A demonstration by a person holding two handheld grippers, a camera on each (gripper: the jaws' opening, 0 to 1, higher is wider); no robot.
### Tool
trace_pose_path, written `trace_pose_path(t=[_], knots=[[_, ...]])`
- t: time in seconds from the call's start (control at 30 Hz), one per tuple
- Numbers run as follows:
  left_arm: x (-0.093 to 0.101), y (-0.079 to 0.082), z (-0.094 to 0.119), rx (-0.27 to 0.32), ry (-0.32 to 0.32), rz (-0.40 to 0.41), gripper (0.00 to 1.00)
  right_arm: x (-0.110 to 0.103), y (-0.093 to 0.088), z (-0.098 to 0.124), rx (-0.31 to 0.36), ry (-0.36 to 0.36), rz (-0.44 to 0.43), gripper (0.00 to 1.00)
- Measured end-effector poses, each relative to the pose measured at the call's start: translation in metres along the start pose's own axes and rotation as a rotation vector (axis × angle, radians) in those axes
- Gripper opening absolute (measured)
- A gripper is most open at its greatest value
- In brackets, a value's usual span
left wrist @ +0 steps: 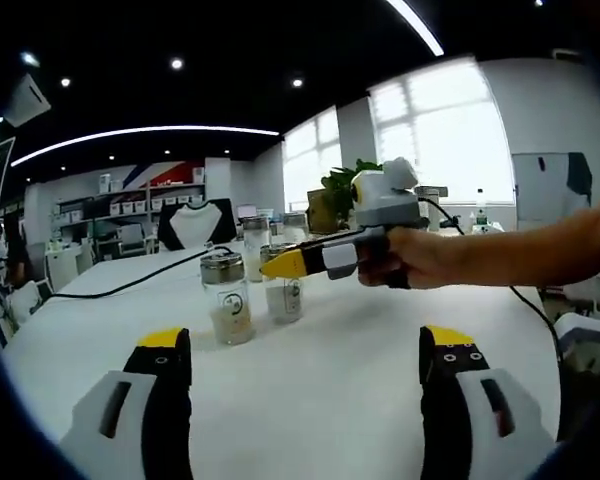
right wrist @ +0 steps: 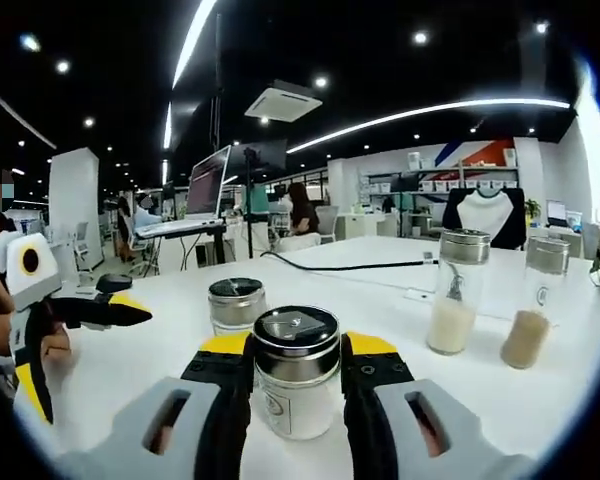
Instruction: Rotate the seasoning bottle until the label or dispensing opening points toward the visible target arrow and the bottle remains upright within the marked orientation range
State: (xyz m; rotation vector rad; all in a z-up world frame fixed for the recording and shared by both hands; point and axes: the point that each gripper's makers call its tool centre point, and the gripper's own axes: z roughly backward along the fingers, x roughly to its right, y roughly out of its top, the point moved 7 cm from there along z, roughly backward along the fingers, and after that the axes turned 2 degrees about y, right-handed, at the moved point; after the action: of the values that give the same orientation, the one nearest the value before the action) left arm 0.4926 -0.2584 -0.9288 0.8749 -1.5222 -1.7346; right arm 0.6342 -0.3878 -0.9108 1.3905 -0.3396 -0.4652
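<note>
Now the right gripper [right wrist: 298, 385] clenches a seasoning bottle [right wrist: 296, 375] upright on the white table [right wrist: 160, 345].
Left gripper [left wrist: 305, 385] hovers released, jaws wide apart; three other bottles stand toward the table's far edge.

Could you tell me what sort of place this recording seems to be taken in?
Probably an open-plan office or lab showroom: a long white table, a laptop on a raised stand, people seated at desks, and display shelving with boxes along the far wall.

text: none readable | bottle labels [right wrist: 277, 405]: too small to read
</note>
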Motion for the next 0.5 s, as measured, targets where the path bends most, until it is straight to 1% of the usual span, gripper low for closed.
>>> trace_pose_path(t=[0.27,0.4,0.5], knots=[[-0.0013,-0.0012,0.0008,0.002,0.009,-0.001,1.00,-0.0025,-0.0008,0.0025,-0.004,0.004,-0.005,0.32],[-0.0011,-0.0009,-0.0002,0.004,0.011,-0.002,1.00,-0.0043,-0.0006,0.0036,-0.009,-0.015,-0.010,0.32],[0.0000,-0.0013,-0.0009,0.003,0.011,-0.002,0.99,-0.0054,-0.0015,0.0042,0.003,-0.032,-0.017,0.32]])
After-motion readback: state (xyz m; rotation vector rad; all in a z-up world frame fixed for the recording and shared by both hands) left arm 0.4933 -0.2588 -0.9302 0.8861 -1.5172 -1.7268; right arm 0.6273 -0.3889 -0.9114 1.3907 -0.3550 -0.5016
